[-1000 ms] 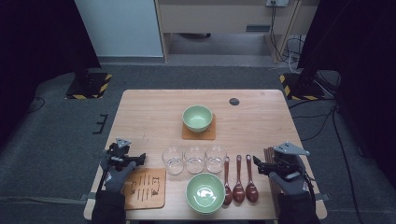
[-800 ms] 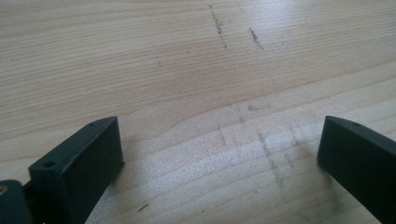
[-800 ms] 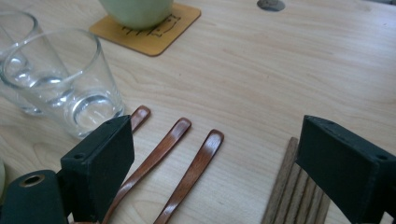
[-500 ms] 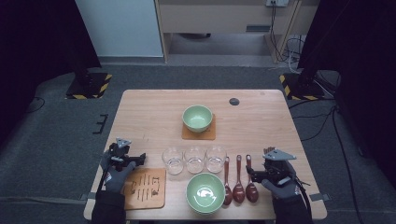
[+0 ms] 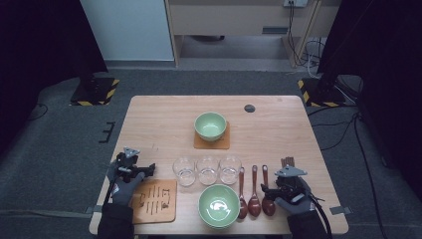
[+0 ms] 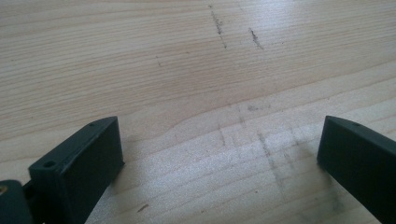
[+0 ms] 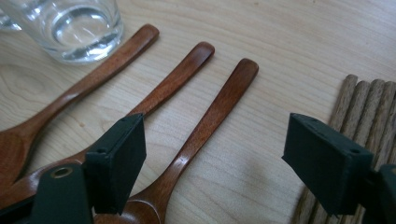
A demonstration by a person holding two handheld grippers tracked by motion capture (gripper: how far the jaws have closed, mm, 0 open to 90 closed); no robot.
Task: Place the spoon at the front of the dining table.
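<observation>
Three dark wooden spoons (image 5: 254, 191) lie side by side at the front right of the table. My right gripper (image 5: 278, 186) hangs low over the rightmost spoon (image 7: 212, 116). Its handle runs between the two black jaws. The jaws have just been closing, but the right gripper (image 7: 215, 144) stands open, with its pads clear of the wood on both sides. At the front left, my left gripper (image 5: 133, 163) rests open. In its own view the left gripper (image 6: 219, 144) has bare table (image 6: 196, 70) between its jaws.
A bundle of dark chopsticks (image 7: 364, 107) lies just right of the spoons. Three clear glasses (image 5: 207, 170) stand in a row behind a green bowl (image 5: 219, 205). A second green bowl (image 5: 210, 124) sits on a coaster. A wooden board (image 5: 157, 200) lies front left.
The right hand has sunk toward the spoons and shifted a little left, with its jaws narrower. The left hand has stayed where it was.
</observation>
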